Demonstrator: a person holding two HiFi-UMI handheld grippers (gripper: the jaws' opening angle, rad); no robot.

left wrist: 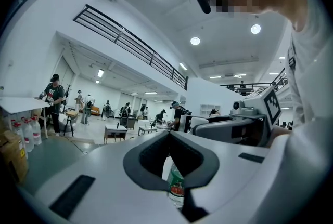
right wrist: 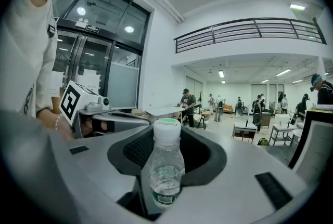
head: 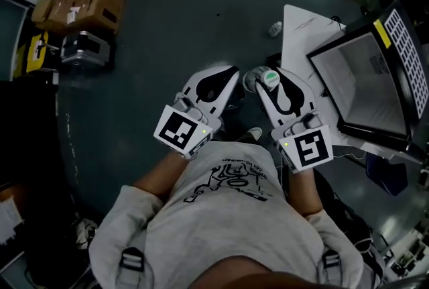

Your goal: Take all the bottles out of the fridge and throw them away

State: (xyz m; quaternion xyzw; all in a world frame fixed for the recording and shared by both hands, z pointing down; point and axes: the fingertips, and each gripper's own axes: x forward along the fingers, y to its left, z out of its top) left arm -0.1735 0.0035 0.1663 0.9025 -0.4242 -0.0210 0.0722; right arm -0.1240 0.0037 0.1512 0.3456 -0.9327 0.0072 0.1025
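The right tongs (head: 271, 74) are gripping a bottle (right wrist: 165, 168) at a middling spread. It is standing upright between the jaws, its pale green cap rising above them and a little water sitting inside. The left tongs (head: 236, 74) are hanging just beside the right ones and are clasping a second bottle (left wrist: 176, 182) narrowly, with only its green-and-red label showing low in the gap. Both tongs are hovering over the dark floor (head: 174, 26). A dark-framed cabinet (head: 372, 128) is standing right of the right tongs. Cardboard boxes (head: 80, 6) are lying well off left of the left tongs.
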